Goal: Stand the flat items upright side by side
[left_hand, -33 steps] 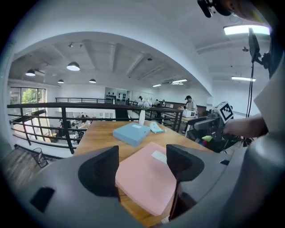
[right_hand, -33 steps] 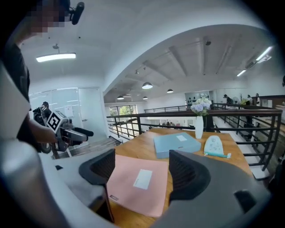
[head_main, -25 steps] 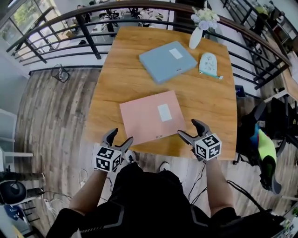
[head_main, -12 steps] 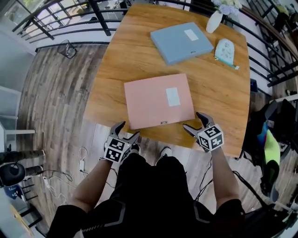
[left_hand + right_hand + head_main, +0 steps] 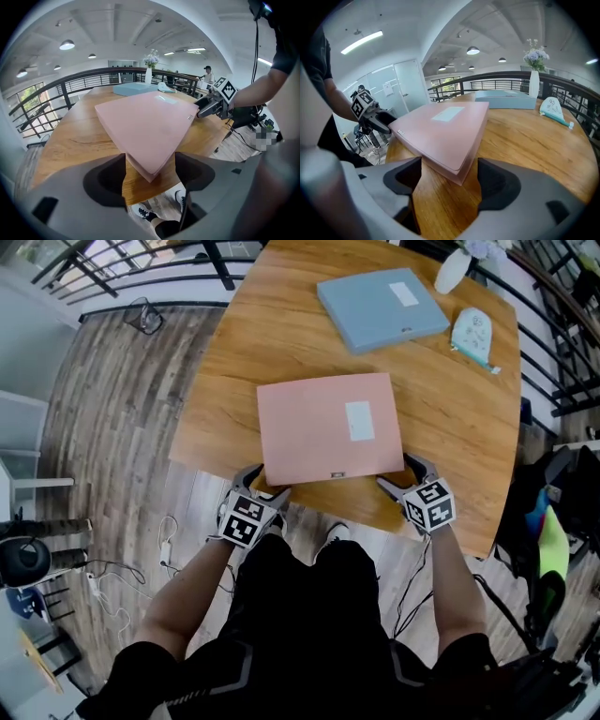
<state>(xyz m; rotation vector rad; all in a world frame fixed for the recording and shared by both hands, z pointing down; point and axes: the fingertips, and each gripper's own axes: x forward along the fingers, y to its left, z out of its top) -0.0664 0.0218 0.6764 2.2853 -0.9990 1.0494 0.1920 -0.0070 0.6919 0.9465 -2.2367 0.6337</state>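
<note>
The pink folder lies flat at the 6 o'clock side of the counter. Its near edge runs just inside the counter's rim. Bare wood lies open at its 9 o'clock and 3 o'clock sides, and a wide strip of it at 12 o'clock. The blue folder lies flat at about 1 o'clock, well apart from the pink one. A white-and-teal thing lies just beside it at 3 o'clock, and a white vase stands at the far corner.

Each folder bears a white label on top. The pink one also has a small tag at its near edge. The print on these is too small to read.

The left tongs gape wide, with the pink folder's near-left corner between the jaws. The right tongs gape as wide around the near-right corner. Neither pair is closed on the folder.
</note>
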